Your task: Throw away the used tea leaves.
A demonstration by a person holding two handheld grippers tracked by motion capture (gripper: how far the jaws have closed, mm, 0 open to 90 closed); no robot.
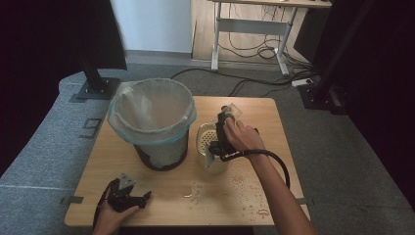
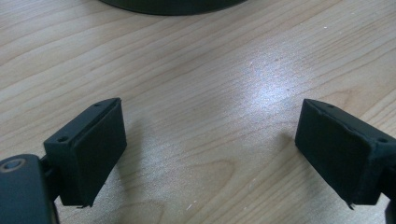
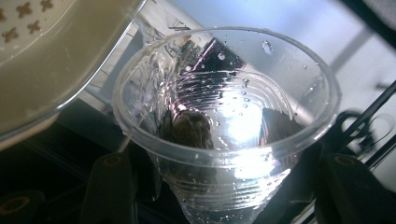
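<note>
high view: above person's side, looking forward-down, far
left gripper view: low over table (image 2: 196, 93)
right gripper view: close on cup (image 3: 224, 121)
shared: table (image 1: 171, 191)

Clear ribbed cup (image 3: 226, 126), brown lump inside; cream strainer (image 1: 208, 139) with cross-shaped holes; black bin (image 1: 161, 154), pale blue liner (image 1: 147, 110); light woodgrain table (image 1: 195, 205); black grippers.

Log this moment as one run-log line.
right claw: shut on clear plastic cup, tipped beside cream strainer | left claw: open, low over table | lined bin: upright | water drops on table
</note>
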